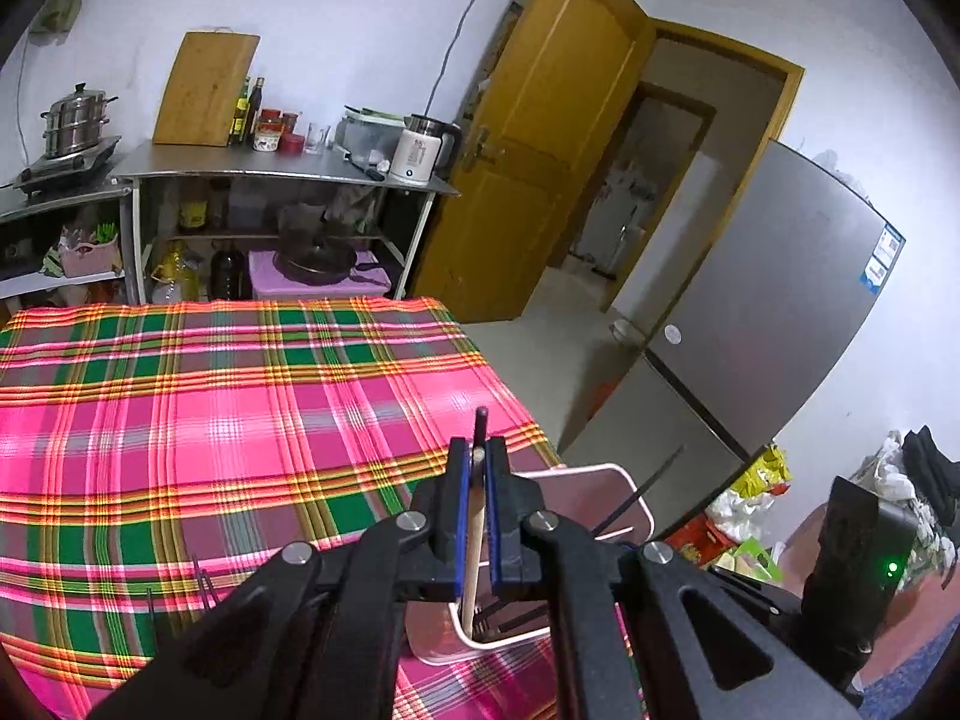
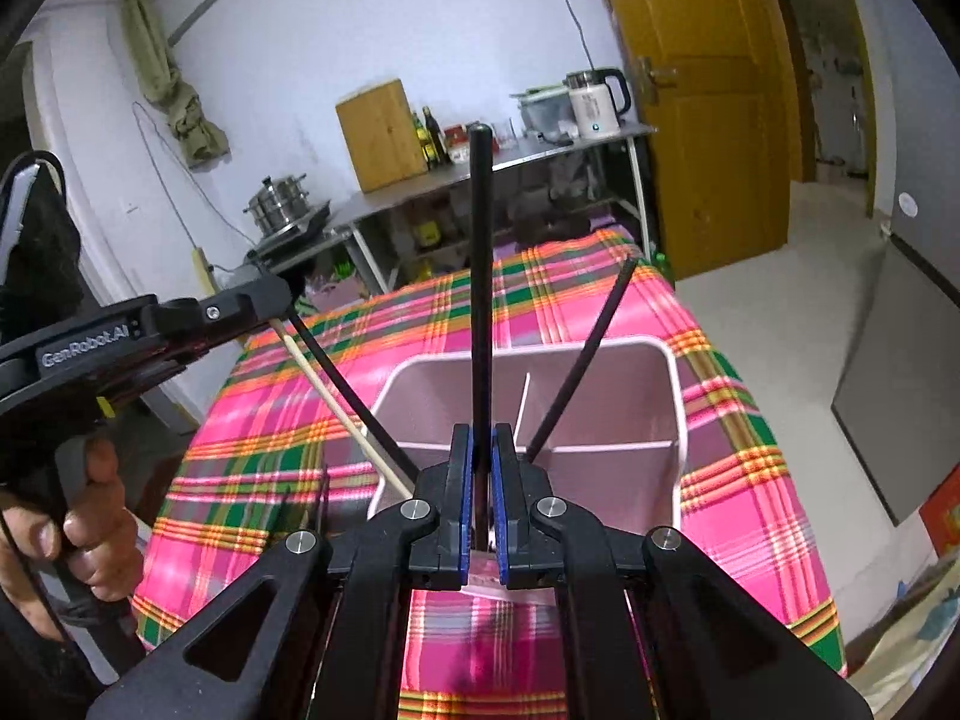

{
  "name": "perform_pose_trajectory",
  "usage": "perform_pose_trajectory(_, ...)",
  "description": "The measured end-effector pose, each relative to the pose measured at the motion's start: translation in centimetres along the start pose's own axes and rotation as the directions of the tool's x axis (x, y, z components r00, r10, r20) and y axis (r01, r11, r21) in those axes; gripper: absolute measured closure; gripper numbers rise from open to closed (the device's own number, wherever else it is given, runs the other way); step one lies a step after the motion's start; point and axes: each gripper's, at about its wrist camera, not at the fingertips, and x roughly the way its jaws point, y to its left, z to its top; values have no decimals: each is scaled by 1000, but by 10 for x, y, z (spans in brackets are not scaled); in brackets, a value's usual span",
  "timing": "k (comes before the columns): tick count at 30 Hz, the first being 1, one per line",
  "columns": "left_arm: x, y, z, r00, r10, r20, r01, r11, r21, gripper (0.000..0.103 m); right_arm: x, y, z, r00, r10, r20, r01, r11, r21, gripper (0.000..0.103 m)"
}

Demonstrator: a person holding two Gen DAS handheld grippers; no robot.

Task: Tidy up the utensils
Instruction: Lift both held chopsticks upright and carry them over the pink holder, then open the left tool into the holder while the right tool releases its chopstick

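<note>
Both grippers are clenched on chopsticks. Low in the right wrist view, the right gripper [image 2: 482, 456], with black arms and blue pads, pinches a smooth black chopstick [image 2: 480, 276] that stands nearly upright through the middle of the frame. At centre left of that view, the left gripper [image 2: 282, 300] clamps a pale wooden chopstick [image 2: 342, 408] together with a second black stick [image 2: 354, 384]; both slant down toward the bin (their lower ends are hidden behind the right gripper's arms). White lettering on its black body reads "GenRobot.AI", and a hand [image 2: 90, 516] wraps its grip at lower left.

Just beyond the pads sits a pale pink plastic bin [image 2: 675, 396], rectangular with rounded corners and thin dividers. A loose black chopstick [image 2: 585, 360] leans in its right compartment, tip above the rim.

Under the bin lies a glossy plaid cloth [image 2: 750, 480] in pink, green and yellow. At upper centre a metal shelf [image 2: 540, 153] carries a wooden board [image 2: 381, 135] and a white kettle [image 2: 594, 102], whose label is too small to read.
</note>
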Motion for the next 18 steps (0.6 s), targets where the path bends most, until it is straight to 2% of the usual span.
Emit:
perform_pose_trajectory(2,1,0,-3,1000,2,-10,-2,1000,3,95,5,0,-1,1000,0,-15,0,1000,2,97)
perform_pose_trajectory(6,1,2,-4,1000,5,-15,-5,1000,3,81,6,0,-1,1000,-14,-27,14,1000,-1,93)
perform_pose_trajectory(14,-34,4,-3,999,18,47,-19,999,25,75,-15,0,0,999,-26,23,26,1000,3,89)
perform_pose_trajectory(18,-57,11,-6,996,36,79,-39,999,30,67,-27,1,-2,998,-27,49,27,1000,6,89)
